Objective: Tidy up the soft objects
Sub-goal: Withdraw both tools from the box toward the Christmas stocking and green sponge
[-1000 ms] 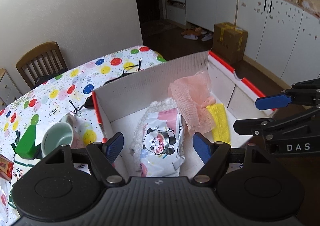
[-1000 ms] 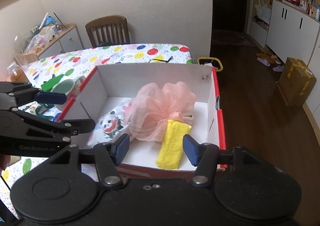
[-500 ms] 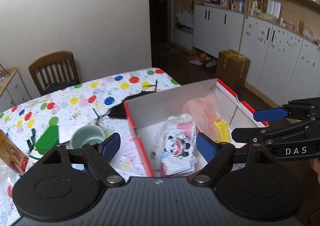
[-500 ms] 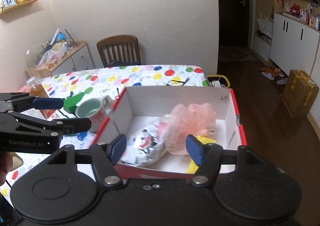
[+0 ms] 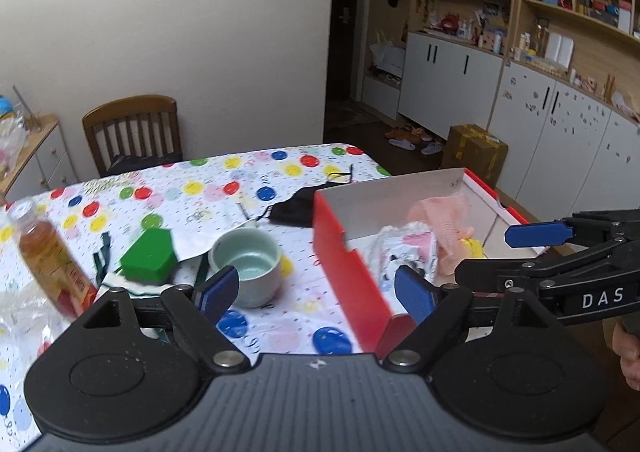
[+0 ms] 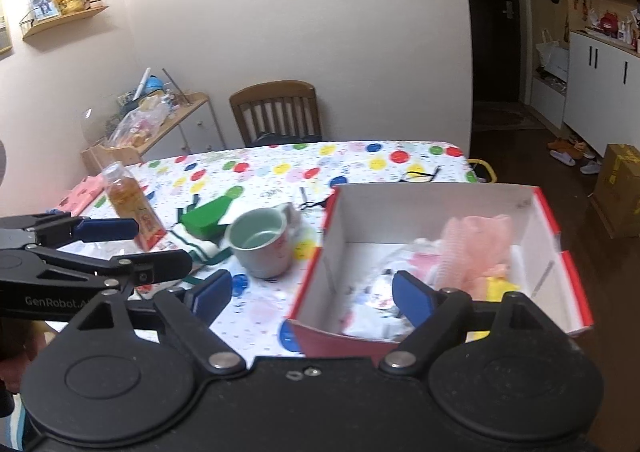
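Soft items, namely a pink mesh puff, a panda-print packet and a yellow cloth, lie inside the red-and-white box at the right end of the table; we judge the stowing step done or close to it. Left tool and right tool both hang released and empty above the near table edge, so any next move calls for picking a remaining soft piece, perhaps the black mask beside the box, while cup, green block and bottle stay put. Box contents are motion-blurred and partly masked by our pads, so we cannot tell what lies underneath.
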A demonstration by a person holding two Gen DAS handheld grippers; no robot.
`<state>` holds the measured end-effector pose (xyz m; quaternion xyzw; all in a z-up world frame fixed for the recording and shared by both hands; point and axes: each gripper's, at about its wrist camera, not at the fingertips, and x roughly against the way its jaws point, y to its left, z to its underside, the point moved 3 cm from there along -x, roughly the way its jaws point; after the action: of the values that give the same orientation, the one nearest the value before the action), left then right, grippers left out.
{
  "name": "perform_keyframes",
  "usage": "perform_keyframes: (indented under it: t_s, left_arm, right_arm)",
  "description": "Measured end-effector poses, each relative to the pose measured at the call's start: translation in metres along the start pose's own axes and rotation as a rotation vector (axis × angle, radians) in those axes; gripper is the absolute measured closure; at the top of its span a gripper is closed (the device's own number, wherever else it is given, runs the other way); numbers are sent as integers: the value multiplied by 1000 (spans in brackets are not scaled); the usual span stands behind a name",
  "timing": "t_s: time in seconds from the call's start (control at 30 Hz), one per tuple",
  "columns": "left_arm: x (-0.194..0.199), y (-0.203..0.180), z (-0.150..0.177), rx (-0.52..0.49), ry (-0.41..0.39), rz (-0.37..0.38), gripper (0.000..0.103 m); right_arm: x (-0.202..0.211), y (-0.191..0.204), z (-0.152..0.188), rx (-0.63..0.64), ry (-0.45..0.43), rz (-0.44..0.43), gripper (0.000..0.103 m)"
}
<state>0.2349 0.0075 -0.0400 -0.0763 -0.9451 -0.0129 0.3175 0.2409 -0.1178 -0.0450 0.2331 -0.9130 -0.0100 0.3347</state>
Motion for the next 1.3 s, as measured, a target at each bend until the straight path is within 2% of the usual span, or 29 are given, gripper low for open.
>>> perform_keyframes:
  t_s: [0.03,0.1,0.13,0.33,0.47,0.57,0.83,1.1,1.3]
  left_arm:
    - [2,7,2,10,-2,0,12]
    - [6,20,7,29,-9,1,3]
    - [8,28,9,36,-13,-3,2]
    - [16,69,20,82,-28,-3,1]
    - [16,95,29,95,-29,-52,1]
    - [15,114,36,93,-44,-60,1]
    - [10,160,50,138,-76,-62,1]
    - [-13,196,64,187,-49,-76,1]
    - [-32,222,74,202,-20,-125,1]
  right_arm:
    - [-2,6,0,3,1,-3,15]
    - [-6,17,0,10,4,-9,14]
    - [-9,22,0,12,5,-11,12]
    - [-26,53,-3,27,20,-24,7]
    - [-40,75,-6,38,28,-24,4]
    - [-52,89,-10,45,32,-20,2]
    - [-94,119,-26,47,66,-3,1]
    - [-144,153,-57,88,104,-4,1]
    - [-198,177,-64,66,189,-29,1]
